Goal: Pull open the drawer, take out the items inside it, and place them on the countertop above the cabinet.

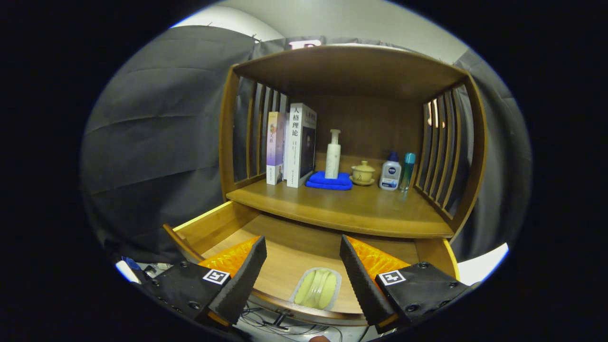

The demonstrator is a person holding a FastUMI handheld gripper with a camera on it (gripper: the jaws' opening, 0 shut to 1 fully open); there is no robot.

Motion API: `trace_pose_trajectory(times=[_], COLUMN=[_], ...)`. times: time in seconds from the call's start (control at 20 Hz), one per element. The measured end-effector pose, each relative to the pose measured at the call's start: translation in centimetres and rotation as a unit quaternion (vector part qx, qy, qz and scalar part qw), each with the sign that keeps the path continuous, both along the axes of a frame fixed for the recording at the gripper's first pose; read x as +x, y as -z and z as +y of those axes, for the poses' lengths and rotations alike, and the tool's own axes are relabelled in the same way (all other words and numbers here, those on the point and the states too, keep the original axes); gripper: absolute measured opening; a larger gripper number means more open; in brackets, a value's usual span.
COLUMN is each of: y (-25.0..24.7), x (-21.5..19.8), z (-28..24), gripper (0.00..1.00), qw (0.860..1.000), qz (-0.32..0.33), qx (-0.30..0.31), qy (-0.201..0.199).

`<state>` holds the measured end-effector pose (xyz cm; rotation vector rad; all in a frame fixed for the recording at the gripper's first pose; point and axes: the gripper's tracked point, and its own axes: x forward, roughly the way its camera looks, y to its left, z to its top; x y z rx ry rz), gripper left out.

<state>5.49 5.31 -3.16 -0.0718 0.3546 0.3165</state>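
A: In the open drawer (285, 247), close to its front edge: one pale green packet (317, 287), lying flat, seen between the two fingers (237, 280) and seemingly below them.

B: And the tool (301, 237)?

A: Spread wide apart, gripping nothing, not touching the packet.

B: Anything else in the drawer?

A: Only bare wood on the visible part of the floor. Front corners hidden behind the fingers, so impossible to say for those.

B: So, probably the step now: picking up the packet. How to do it well?

A: Lower the tool straight down, one finger on each long side. Keep the tips away from the front board of the drawer, very near to the packet. Close slowly. Looks soft and thin, with a clear plastic rim, so likely to slip or to bend under a hard squeeze. Better to pinch the body, not the rim.

B: And after that?

A: Lift high enough to pass the edge of the desk (342, 211) above the drawer. Choose the free front part of the desk. Stay clear of the books (297, 145), the tall bottle (333, 154) on the blue cloth (329, 181), the lidded cup (363, 172) and the two small bottles (390, 175) at the back.
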Motion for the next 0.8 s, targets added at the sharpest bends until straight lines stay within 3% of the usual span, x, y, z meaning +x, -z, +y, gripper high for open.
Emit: trace_pose_trajectory(times=[0.35,0.8], y=[4.2,10.0], x=[3.2,2.7], z=[-1.6,-1.7], gripper=[0.98,0.98], qw=[0.992,0.968], qz=[0.124,0.249], qx=[0.013,0.007], qy=[0.029,0.027])
